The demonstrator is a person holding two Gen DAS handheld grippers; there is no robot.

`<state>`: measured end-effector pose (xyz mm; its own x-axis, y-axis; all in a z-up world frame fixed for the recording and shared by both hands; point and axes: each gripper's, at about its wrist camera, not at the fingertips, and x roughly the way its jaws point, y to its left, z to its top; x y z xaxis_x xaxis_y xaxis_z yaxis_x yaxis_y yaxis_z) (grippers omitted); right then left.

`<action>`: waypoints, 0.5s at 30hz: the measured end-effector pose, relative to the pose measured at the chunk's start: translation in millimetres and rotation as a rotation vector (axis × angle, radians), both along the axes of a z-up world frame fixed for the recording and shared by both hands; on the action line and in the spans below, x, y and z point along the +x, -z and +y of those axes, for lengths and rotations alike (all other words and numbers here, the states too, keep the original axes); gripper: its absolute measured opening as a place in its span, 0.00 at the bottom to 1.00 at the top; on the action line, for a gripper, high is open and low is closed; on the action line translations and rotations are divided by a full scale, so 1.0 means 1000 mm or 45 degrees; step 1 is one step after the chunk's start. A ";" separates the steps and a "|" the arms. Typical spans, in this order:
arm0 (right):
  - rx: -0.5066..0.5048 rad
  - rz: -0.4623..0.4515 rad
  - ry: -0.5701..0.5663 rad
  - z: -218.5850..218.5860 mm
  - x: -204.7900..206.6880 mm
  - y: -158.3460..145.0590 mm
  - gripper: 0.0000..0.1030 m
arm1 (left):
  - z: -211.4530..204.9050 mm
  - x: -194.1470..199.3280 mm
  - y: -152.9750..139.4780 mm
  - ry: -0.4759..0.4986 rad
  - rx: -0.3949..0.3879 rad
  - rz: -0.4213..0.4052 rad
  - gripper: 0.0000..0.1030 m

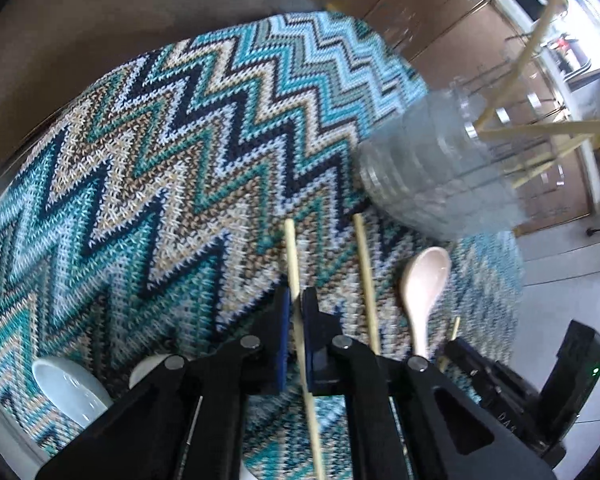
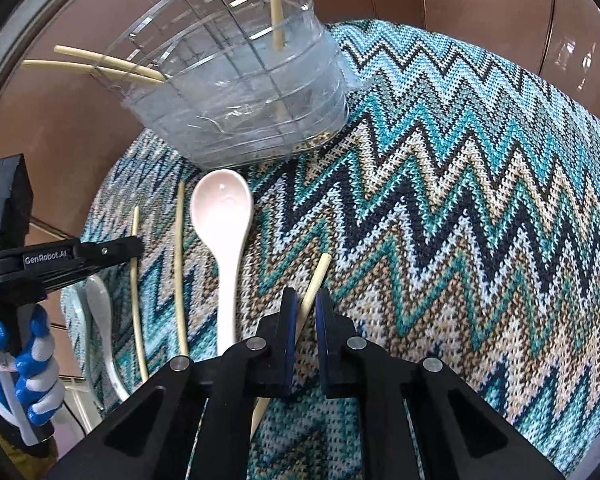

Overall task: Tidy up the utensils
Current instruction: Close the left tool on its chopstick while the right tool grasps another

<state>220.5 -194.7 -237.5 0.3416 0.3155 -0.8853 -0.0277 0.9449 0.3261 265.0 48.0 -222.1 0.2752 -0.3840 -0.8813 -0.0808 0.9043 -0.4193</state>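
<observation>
The job stood partway done: three chopsticks already leaned in the clear holder (image 2: 244, 92) at the far edge of the zigzag mat (image 2: 440, 200), while the rest lay loose just in front of it. The left gripper (image 1: 296, 312) was clamped on one chopstick (image 1: 291, 256) and the right gripper (image 2: 306, 312) on another (image 2: 318, 274). One more chopstick (image 2: 179, 256), a pink spoon (image 2: 224, 216) and what looked like two white spoons (image 1: 70, 390) remained, though the grippers partly hid these.

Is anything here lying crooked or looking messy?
Slightly. The chopsticks in the clear holder splay out at different angles, two poking sideways through its wall. Nothing looks spilled or broken.
</observation>
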 end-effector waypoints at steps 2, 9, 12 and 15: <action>0.020 -0.023 -0.002 -0.004 -0.008 -0.006 0.08 | 0.003 -0.008 -0.008 -0.005 -0.012 -0.042 0.04; 0.076 -0.147 -0.012 -0.015 -0.043 -0.041 0.07 | 0.011 -0.035 -0.049 -0.011 -0.059 -0.193 0.04; 0.086 -0.214 -0.013 -0.020 -0.060 -0.061 0.06 | 0.008 -0.048 -0.070 -0.003 -0.058 -0.254 0.04; 0.087 -0.284 -0.012 -0.026 -0.074 -0.084 0.06 | 0.006 -0.061 -0.095 0.011 -0.060 -0.330 0.04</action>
